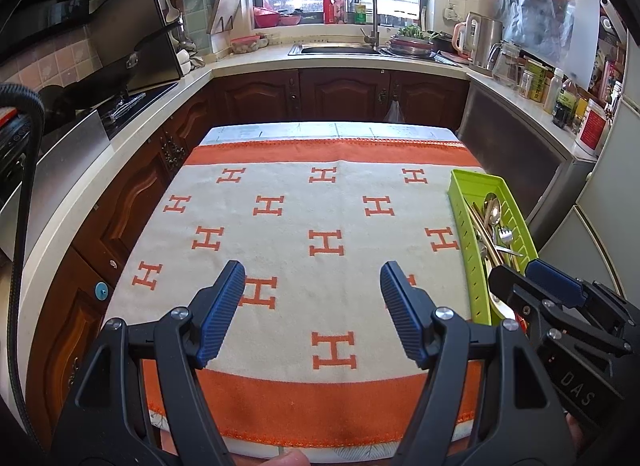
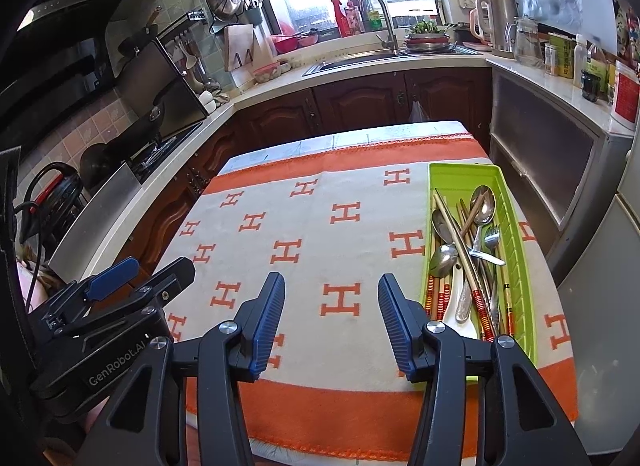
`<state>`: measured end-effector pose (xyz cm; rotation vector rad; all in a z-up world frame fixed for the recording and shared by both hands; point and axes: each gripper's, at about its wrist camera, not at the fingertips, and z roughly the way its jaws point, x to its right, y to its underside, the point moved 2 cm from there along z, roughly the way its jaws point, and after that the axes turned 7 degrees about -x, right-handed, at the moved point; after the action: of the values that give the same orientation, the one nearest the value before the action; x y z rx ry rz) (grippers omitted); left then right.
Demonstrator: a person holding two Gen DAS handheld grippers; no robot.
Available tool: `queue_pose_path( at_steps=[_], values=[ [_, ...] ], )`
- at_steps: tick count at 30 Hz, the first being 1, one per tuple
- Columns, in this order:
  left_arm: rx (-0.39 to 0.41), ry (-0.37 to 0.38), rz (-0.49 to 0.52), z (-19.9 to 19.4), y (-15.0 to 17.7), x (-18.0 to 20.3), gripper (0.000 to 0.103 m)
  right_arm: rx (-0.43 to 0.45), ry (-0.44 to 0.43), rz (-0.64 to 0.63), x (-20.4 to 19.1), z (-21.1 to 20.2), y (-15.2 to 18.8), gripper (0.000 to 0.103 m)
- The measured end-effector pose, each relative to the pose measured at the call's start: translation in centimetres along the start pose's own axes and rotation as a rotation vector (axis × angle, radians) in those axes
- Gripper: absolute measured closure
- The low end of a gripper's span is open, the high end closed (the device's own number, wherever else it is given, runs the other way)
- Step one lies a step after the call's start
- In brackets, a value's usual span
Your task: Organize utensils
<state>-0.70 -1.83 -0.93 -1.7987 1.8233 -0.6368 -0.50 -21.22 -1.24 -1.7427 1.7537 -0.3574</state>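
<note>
Both sets of blue ribbed fingers (image 2: 272,318) are spread with nothing between them. Our right gripper (image 2: 331,322) is opening a little and hangs over the orange-and-cream cloth (image 2: 304,225) with H marks, just left of the long lime-green plastic tray (image 2: 520,234). Our left gripper (image 1: 312,314) is spread wider, over bare cloth mid-table.

Utensils are all in that tray at the table's right edge: steel spoons (image 2: 482,201), a steel fork (image 2: 493,236), wooden chopsticks (image 2: 456,234) with red-banded ends, a white ceramic spoon (image 2: 452,312). They lie crossed and stacked.

Risks as we see them: pinching one piece from this tangle likely drags its neighbours. Thin chopsticks may slip or roll off the pads. The tray looks light and sits near the edge, so a sideways snag could shove it off.
</note>
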Motion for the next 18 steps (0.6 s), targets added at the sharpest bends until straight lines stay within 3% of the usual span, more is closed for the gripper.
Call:
queue_pose_path(
  at_steps=[18],
  values=[
    [-0.013, 0.009, 0.014, 0.62, 0.23, 0.18, 0.035, -0.007, -0.005, -0.003, -0.11, 0.35, 0.36, 0.054]
  ],
)
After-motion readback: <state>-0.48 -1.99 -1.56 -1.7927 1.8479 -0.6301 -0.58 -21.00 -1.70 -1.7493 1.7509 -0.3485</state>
